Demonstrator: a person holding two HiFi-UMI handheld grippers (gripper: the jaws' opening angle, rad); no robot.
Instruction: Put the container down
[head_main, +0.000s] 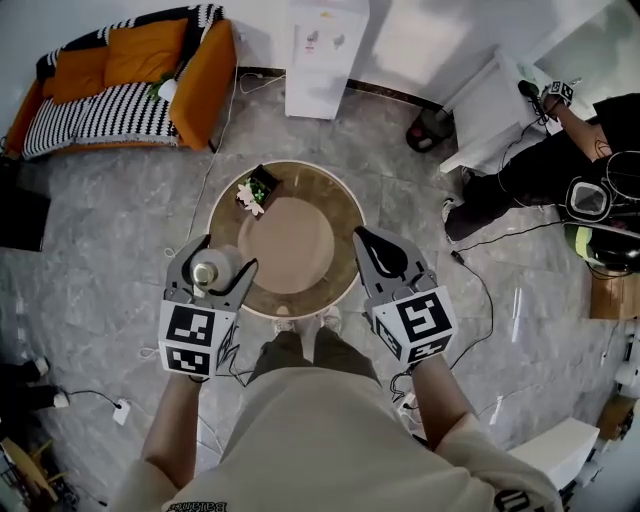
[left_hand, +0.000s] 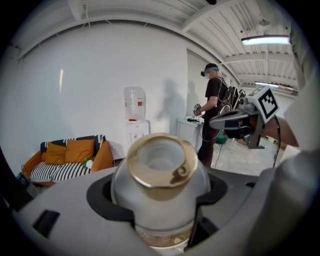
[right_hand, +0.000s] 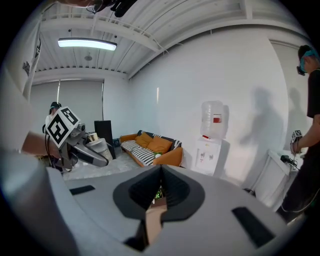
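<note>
We hold the container in our left gripper, its fingers clamped round the rounded body just below the gold collar, with the open mouth facing up. From the head view it hangs over the near-left rim of the round counter; whether its base touches the top we cannot tell. It looks to us like frosted glass with a metal rim, so we judge it stiff, smooth, fairly slippery and liable to chip if it lands hard. The widest part of the body, where we already grip it, seems the safest hold; the narrow collar would give less purchase. Our right gripper hovers over the counter's near-right edge with its fingers together and nothing between them. A small flower box sits on the far-left side, well apart from the container.
</note>
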